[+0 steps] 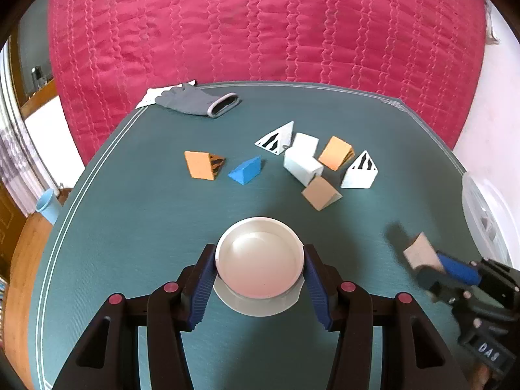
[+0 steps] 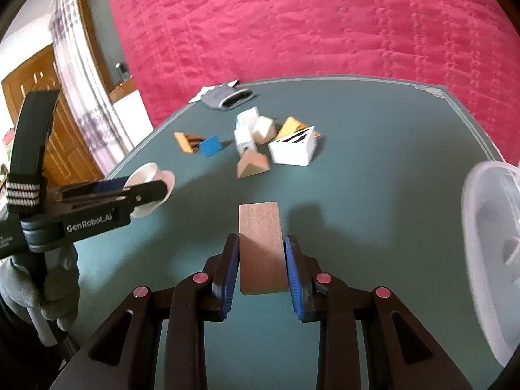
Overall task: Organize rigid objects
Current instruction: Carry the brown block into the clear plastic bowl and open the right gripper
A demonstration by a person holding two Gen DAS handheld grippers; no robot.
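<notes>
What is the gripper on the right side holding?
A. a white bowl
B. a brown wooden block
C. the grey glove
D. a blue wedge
B. In the right wrist view, the brown wooden block sits clamped between the blue pads of the right gripper, while the white bowl is held by the left gripper and the blue wedge and grey glove lie on the table.

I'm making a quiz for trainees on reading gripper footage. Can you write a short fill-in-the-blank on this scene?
1. The left tongs are shut on a white ____.
2. The right tongs hold a brown wooden ____.
3. The lone blue wedge lies beside an ____ wedge.
4. At the table's far edge lies a grey ____.

Missing words: bowl; block; orange; glove
</notes>
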